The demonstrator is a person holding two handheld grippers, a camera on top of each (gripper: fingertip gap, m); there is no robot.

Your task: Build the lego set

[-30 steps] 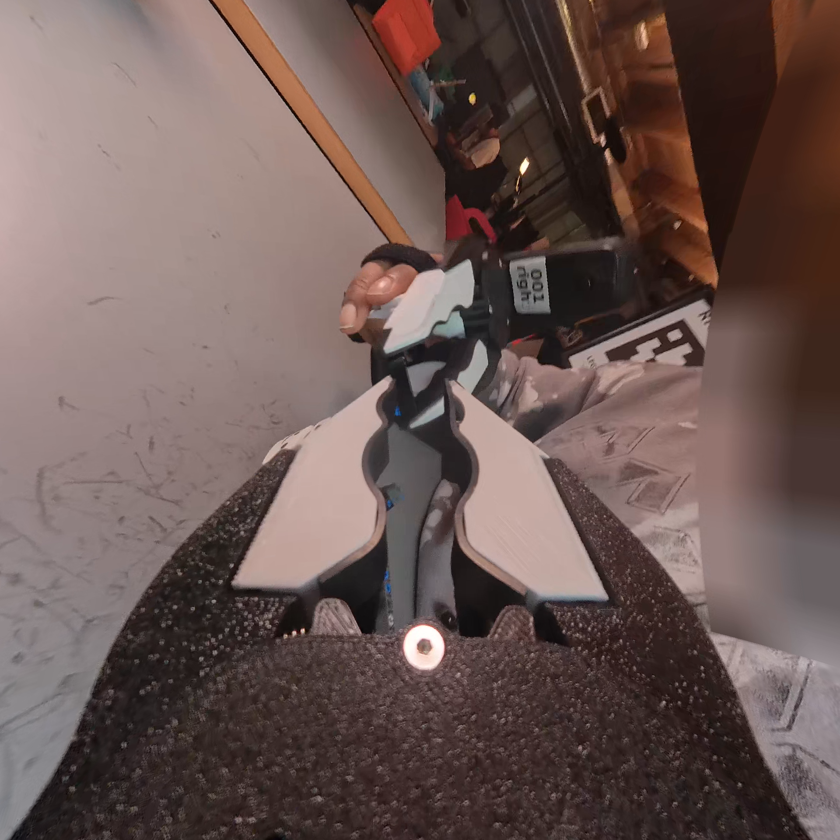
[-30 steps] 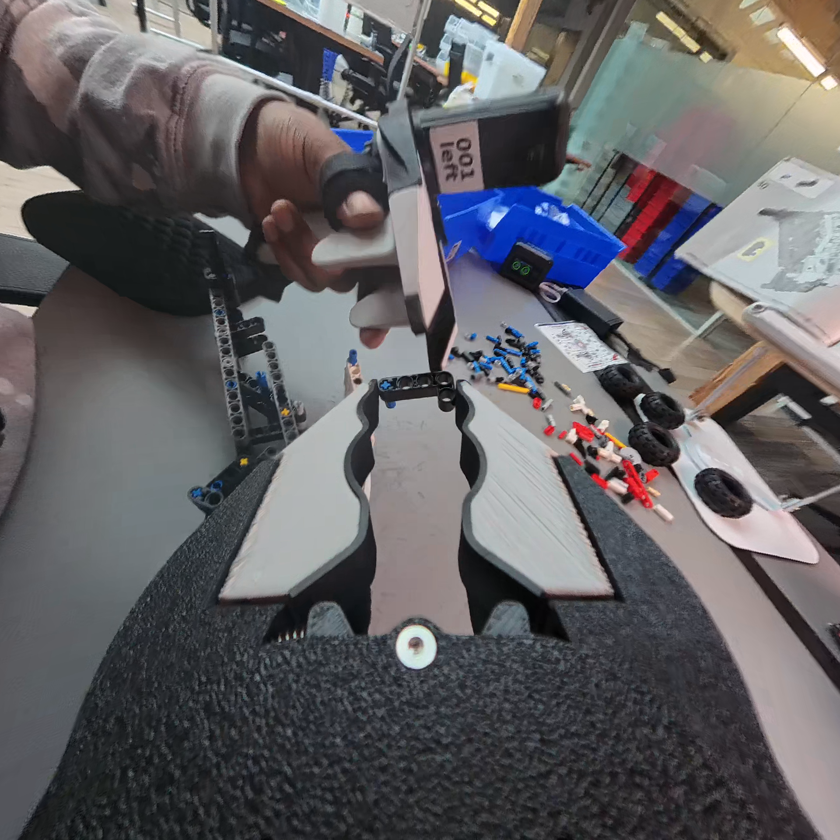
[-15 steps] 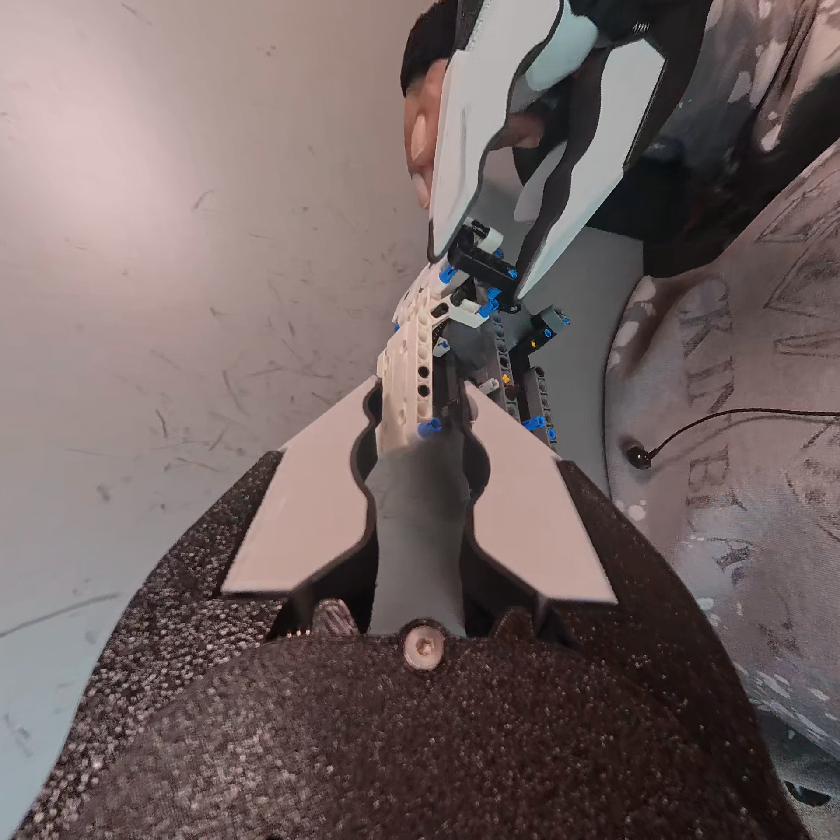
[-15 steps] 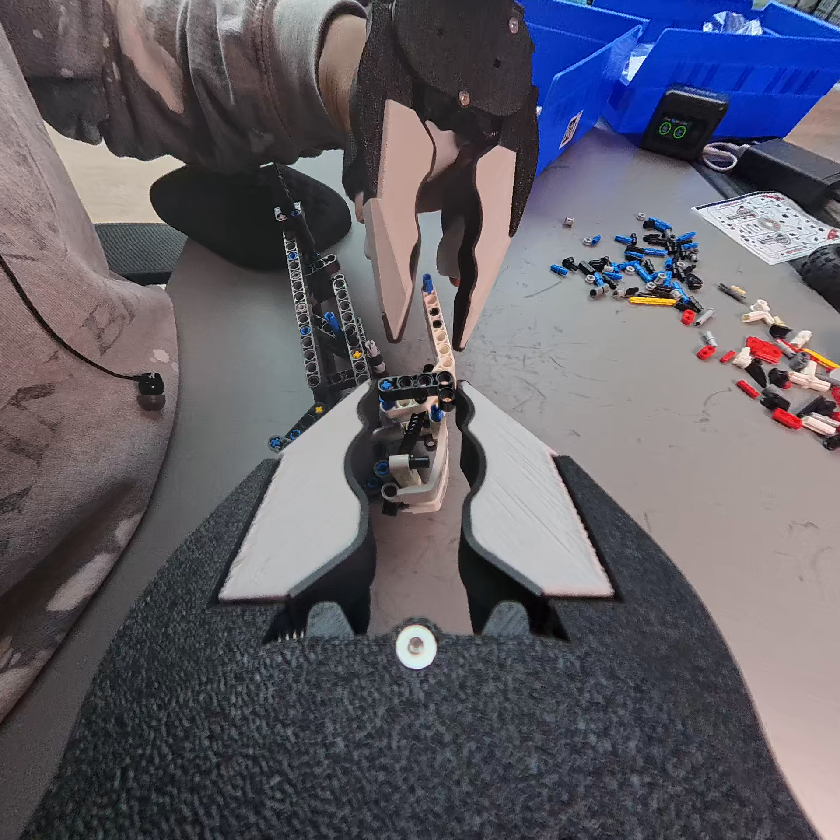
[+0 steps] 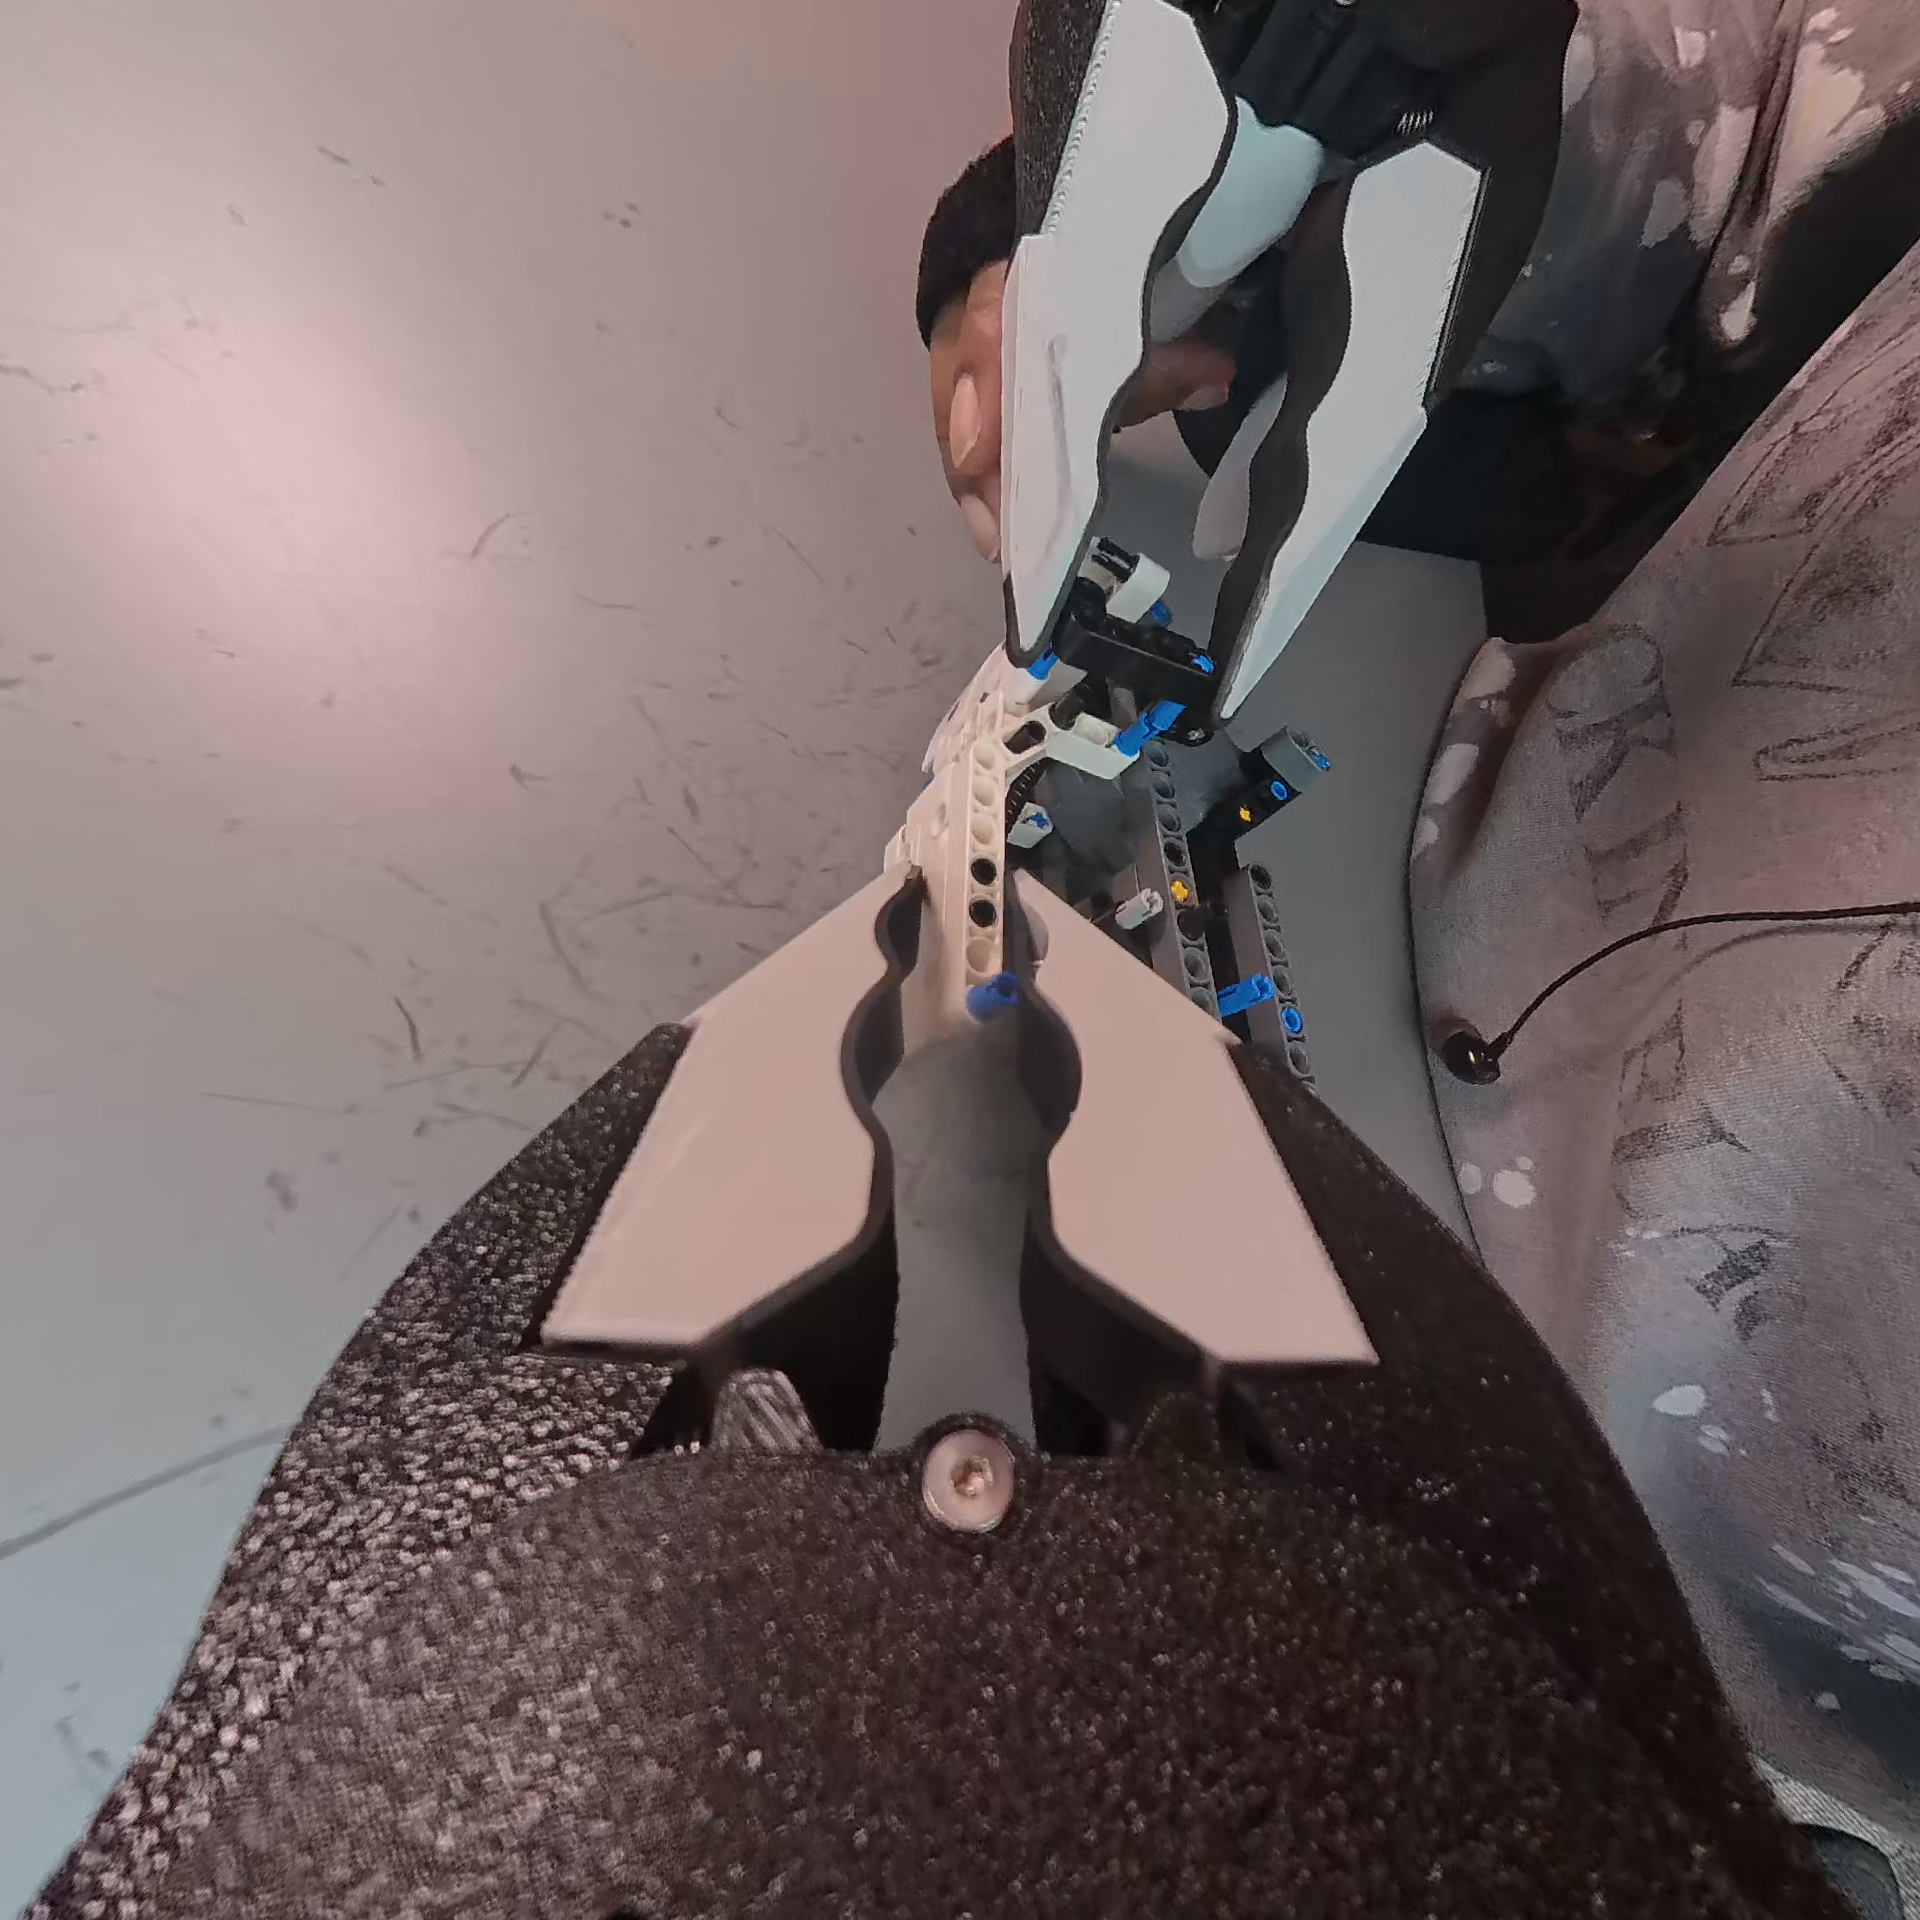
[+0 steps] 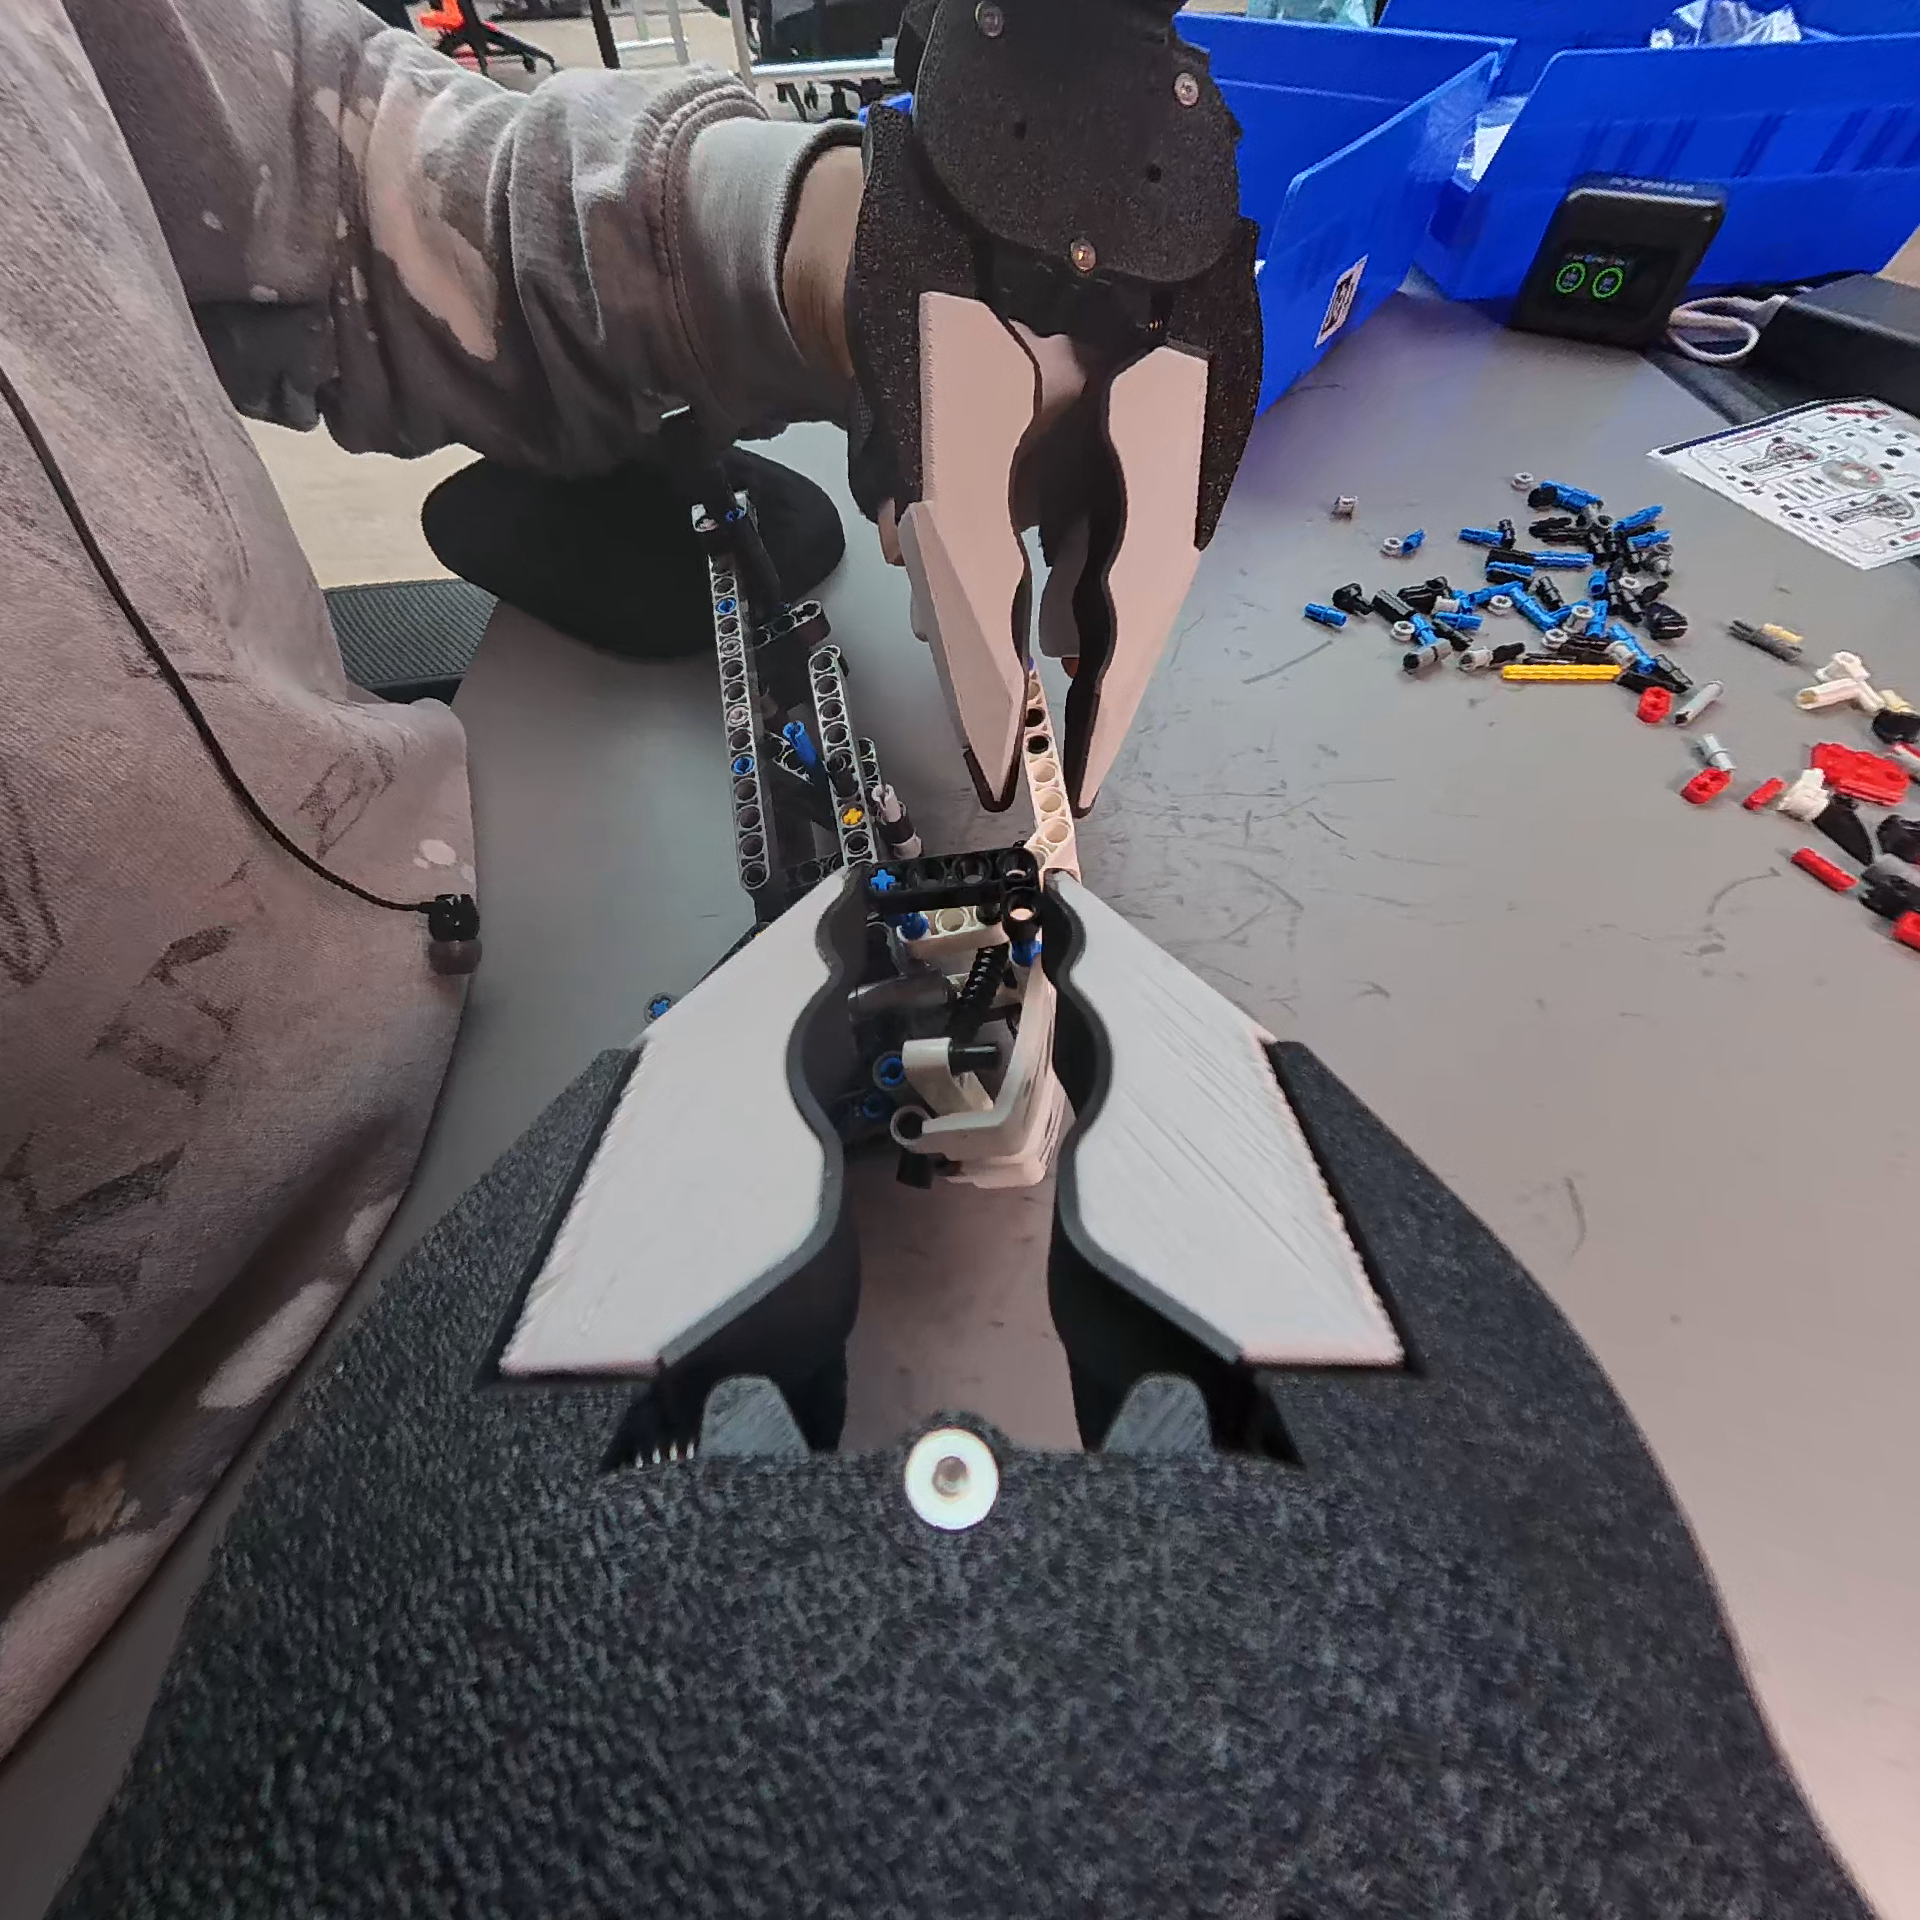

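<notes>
A white lego assembly (image 6: 987, 1081) with a long white beam (image 5: 971, 883) rests on the grey table (image 6: 1403, 1039). My left gripper (image 5: 964, 894) is shut on the far end of that white beam; it also shows in the right wrist view (image 6: 1034, 805), coming down from above. My right gripper (image 6: 954, 883) is shut on a short black beam (image 6: 951, 868) and holds it against the near end of the white assembly; it also shows in the left wrist view (image 5: 1122, 665). A grey beam frame (image 6: 743, 727) lies just left of the assembly.
Loose blue, black and grey pieces (image 6: 1538, 613) and red ones (image 6: 1849, 779) lie to the right. Blue bins (image 6: 1662, 135), a small black device (image 6: 1610, 260) and a printed sheet (image 6: 1808, 478) stand behind. The person's sleeve and body (image 6: 208, 727) fill the left side.
Both grippers came down from mid-air to the white assembly. The right one carried the black beam onto it. The left one closed on the white beam.
</notes>
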